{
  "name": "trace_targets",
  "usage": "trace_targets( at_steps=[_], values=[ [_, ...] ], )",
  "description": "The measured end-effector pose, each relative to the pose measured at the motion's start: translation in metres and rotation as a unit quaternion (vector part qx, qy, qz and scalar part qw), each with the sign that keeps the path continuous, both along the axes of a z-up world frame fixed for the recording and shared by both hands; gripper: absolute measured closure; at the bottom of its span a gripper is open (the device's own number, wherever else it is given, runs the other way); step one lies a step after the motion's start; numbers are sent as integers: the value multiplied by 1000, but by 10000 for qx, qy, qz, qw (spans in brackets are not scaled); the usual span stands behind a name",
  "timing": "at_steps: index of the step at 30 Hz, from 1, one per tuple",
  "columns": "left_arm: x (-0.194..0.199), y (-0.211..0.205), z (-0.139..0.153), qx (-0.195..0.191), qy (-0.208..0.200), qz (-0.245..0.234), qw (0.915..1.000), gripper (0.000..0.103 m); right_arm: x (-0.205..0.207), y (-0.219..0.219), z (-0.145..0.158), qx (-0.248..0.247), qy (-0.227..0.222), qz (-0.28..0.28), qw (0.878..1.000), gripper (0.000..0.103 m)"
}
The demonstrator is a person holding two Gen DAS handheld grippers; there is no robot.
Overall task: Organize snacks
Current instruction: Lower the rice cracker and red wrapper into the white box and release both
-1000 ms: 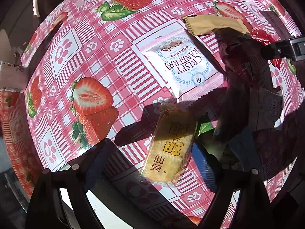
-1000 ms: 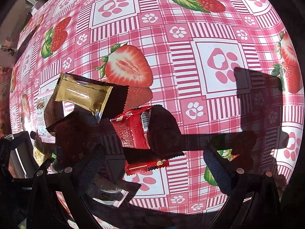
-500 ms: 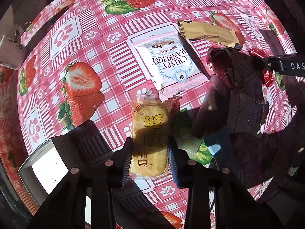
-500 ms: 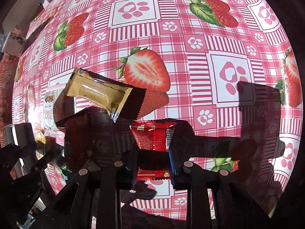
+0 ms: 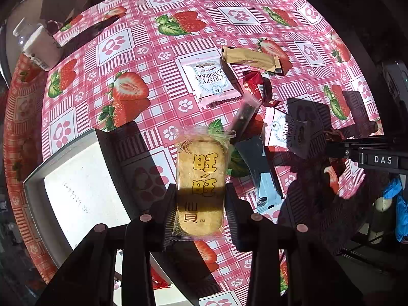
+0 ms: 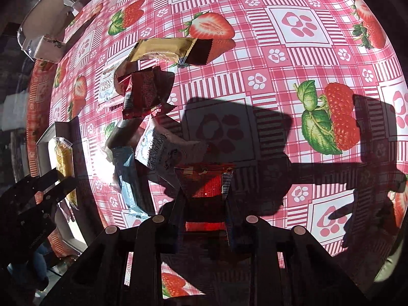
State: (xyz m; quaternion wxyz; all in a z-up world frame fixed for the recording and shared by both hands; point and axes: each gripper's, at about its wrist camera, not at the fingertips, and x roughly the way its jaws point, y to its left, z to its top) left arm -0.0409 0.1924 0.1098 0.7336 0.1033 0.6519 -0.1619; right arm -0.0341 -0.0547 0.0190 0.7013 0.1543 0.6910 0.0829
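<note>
My left gripper (image 5: 200,199) is shut on a yellow rice cracker packet (image 5: 200,178) and holds it above the table, beside a white box (image 5: 76,191). My right gripper (image 6: 204,199) is shut on a red snack packet (image 6: 207,186), lifted off the cloth. On the table lie a white cranberry packet (image 5: 209,80), a gold bar packet (image 5: 251,57), a red packet (image 5: 255,88), a blue-black packet (image 5: 262,176) and a second cranberry packet (image 6: 163,150). The left gripper with the cracker shows in the right wrist view (image 6: 63,163).
The table has a pink strawberry cloth (image 5: 122,51). A small white carton and a bottle (image 5: 38,43) stand at the far left edge. The right gripper's side (image 5: 377,153) reaches in from the right.
Both grippers closed on their packets, the left on the rice cracker, the right on the red snack, and lifted them. The white box came into the left view.
</note>
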Motion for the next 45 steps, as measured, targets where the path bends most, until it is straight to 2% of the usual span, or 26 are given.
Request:
trace_targets(
  at_steps=[3, 8, 21, 33, 45],
  values=[
    [6, 21, 7, -58, -108, 72, 9999, 63, -12, 12, 6, 53, 24, 20, 10000, 75],
    [16, 34, 10, -83, -285, 183, 9994, 63, 10, 43, 10, 93, -7, 155, 9998, 75],
    [2, 109, 20, -131, -477, 829, 9953, 63, 29, 130, 51, 35, -363, 1029, 9940, 75],
    [-4, 172, 6, -61, -432, 1392, 9893, 63, 38, 225, 62, 85, -468, 1839, 9818, 75],
    [-15, 196, -24, 81, -118, 1594, 9871, 63, 34, 307, 52, 261, -316, 2471, 9681, 75]
  ],
)
